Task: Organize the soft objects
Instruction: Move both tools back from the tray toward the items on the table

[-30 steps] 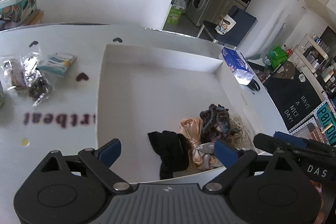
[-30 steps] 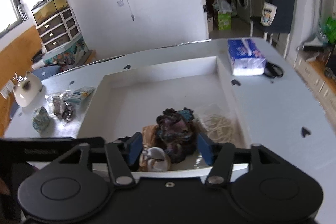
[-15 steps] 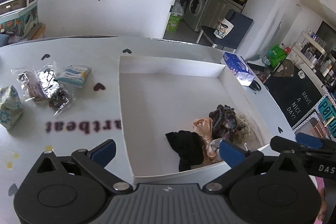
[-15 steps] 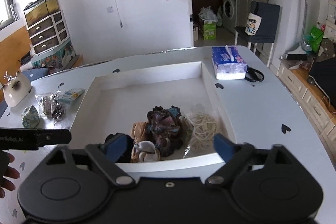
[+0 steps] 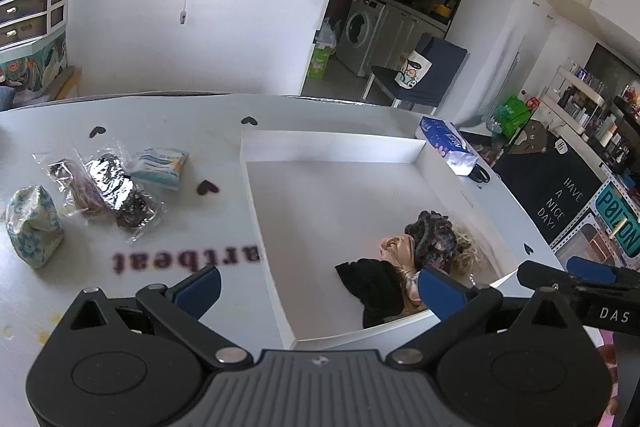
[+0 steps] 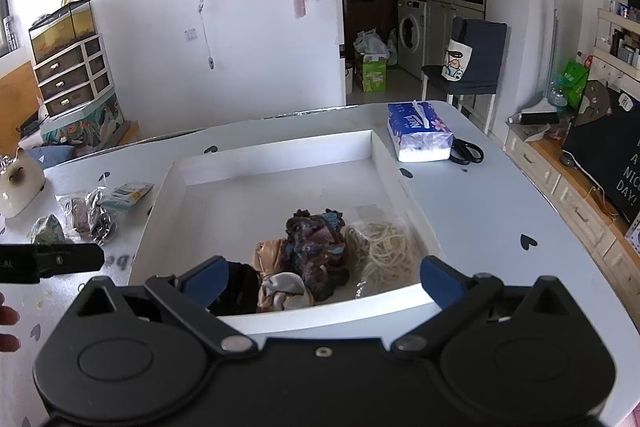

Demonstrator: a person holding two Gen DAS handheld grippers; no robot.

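Note:
A shallow white box (image 5: 332, 143) lies on the table. In its near right corner sits a heap of soft hair ties: a dark multicoloured scrunchie (image 6: 316, 243), a beige satin one (image 6: 268, 259), a black one (image 5: 372, 283) and a bag of cream elastic bands (image 6: 380, 247). My right gripper (image 6: 324, 277) hangs open just short of the box's near wall (image 6: 320, 319), nothing between its fingers. My left gripper (image 5: 320, 289) is open too, over the box's near left corner, empty. Left of the box lie a floral pouch (image 5: 34, 227) and bagged hair ties (image 5: 104, 191).
A small tissue packet (image 5: 160, 165) lies by the bagged ties. A blue tissue pack (image 6: 418, 133) and scissors (image 6: 466, 151) sit beyond the box's far right corner. A white cat-shaped pot (image 6: 20, 179) stands far left. A person's fingers (image 6: 6, 327) show at the left edge.
My right gripper opened around the dark scrunchie and left it on the heap. Both grippers drew back from the box and rose slightly; the left view now takes in more of the table's left side.

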